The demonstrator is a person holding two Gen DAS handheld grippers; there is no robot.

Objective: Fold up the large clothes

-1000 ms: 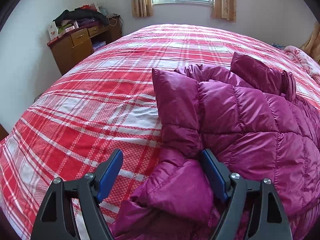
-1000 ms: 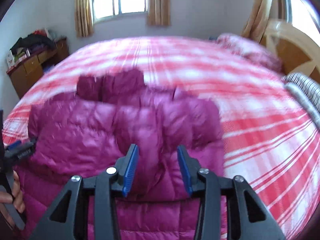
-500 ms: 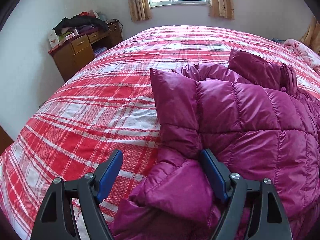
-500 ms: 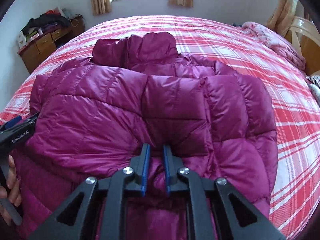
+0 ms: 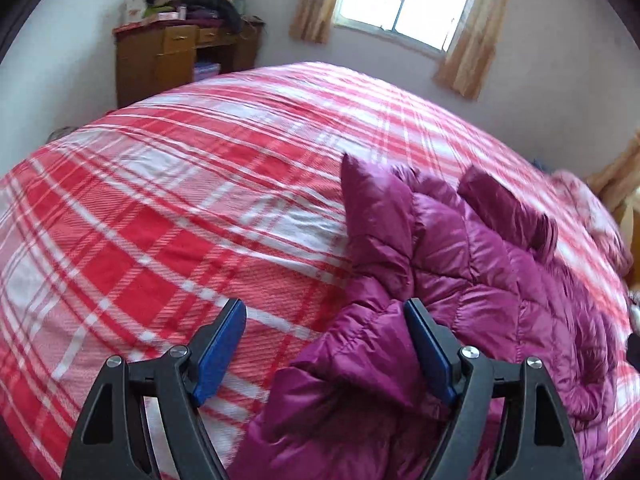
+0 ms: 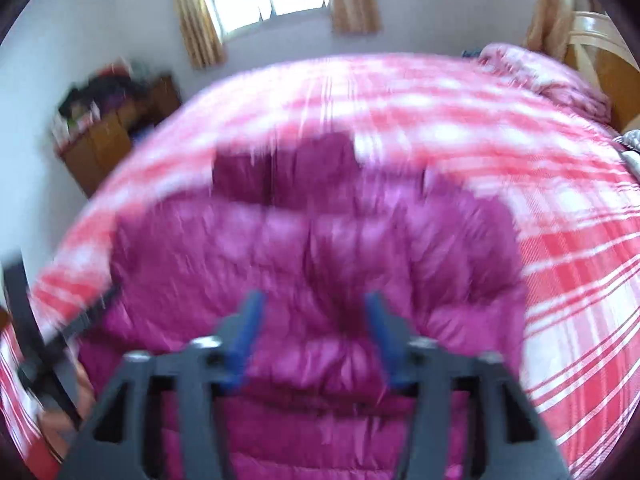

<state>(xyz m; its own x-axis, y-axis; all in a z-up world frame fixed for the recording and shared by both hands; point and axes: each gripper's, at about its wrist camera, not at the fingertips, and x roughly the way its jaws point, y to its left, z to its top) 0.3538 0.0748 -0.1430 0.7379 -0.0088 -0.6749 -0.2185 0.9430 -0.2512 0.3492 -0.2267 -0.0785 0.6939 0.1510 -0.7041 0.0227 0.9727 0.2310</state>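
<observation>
A magenta quilted down jacket (image 5: pixel 472 272) lies on a bed with a red and white plaid cover (image 5: pixel 168 216). My left gripper (image 5: pixel 326 320) is open at the jacket's left edge, with a fold of the fabric lying against its right finger. In the blurred right wrist view the jacket (image 6: pixel 312 256) spreads across the middle with its hood (image 6: pixel 280 168) at the far end. My right gripper (image 6: pixel 314 312) is open just above the near part of the jacket. The left gripper also shows in the right wrist view (image 6: pixel 80 316) at the far left.
A wooden desk (image 5: pixel 176 60) piled with clothes stands against the far wall by a curtained window (image 5: pixel 404 0). A pink blanket (image 6: pixel 540 76) and a wooden headboard (image 6: pixel 600 60) lie at the bed's right side.
My right gripper was shut on the jacket half a second ago and has opened and pulled back. My left gripper has tilted and swung left, staying open.
</observation>
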